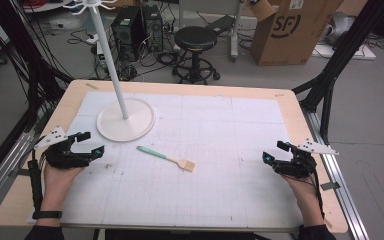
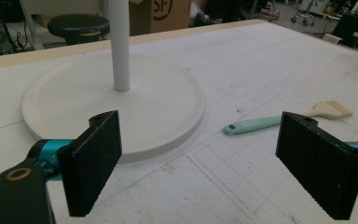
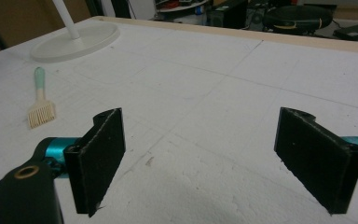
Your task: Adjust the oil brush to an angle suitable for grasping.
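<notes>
A small brush with a mint-green handle and pale bristles lies flat near the middle of the white mat. It also shows in the left gripper view as the brush and in the right gripper view as the brush. My left gripper rests at the table's left, open and empty, its jaws wide apart. At the table's right my right gripper is open too, nothing between its jaws.
A white stand with a round base and tall pole sits at the back left of the mat, close to the left gripper. Beyond the table stand a stool, computer towers and a cardboard box.
</notes>
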The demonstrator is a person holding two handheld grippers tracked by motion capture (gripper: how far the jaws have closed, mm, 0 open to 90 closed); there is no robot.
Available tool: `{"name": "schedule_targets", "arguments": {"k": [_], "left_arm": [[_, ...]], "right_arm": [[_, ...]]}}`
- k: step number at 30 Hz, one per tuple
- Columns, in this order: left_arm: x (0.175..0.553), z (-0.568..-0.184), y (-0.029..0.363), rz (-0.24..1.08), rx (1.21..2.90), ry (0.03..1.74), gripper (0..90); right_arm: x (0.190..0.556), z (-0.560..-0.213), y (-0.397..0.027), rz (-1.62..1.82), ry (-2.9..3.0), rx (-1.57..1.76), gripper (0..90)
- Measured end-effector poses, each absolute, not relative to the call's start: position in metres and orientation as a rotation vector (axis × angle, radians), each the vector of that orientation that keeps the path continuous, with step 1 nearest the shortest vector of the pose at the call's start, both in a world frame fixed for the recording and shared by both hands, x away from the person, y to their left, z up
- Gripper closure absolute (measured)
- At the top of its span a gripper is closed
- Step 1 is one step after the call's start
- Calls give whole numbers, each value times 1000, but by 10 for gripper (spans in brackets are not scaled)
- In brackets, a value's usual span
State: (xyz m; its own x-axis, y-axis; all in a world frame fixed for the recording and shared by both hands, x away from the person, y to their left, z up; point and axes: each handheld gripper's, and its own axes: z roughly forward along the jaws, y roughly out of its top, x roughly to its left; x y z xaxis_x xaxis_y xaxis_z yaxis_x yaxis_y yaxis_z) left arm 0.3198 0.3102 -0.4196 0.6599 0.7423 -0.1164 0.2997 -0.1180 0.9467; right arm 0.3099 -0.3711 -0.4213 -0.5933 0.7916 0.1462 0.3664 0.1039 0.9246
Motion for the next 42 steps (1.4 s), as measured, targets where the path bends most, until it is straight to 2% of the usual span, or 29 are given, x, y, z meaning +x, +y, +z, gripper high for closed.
{"name": "schedule_targets", "arguments": {"k": [42], "left_arm": [[319,-418,312,463,1688,850,151]], "right_arm": [[312,-411,-361,1517,2046,1090,156]]}}
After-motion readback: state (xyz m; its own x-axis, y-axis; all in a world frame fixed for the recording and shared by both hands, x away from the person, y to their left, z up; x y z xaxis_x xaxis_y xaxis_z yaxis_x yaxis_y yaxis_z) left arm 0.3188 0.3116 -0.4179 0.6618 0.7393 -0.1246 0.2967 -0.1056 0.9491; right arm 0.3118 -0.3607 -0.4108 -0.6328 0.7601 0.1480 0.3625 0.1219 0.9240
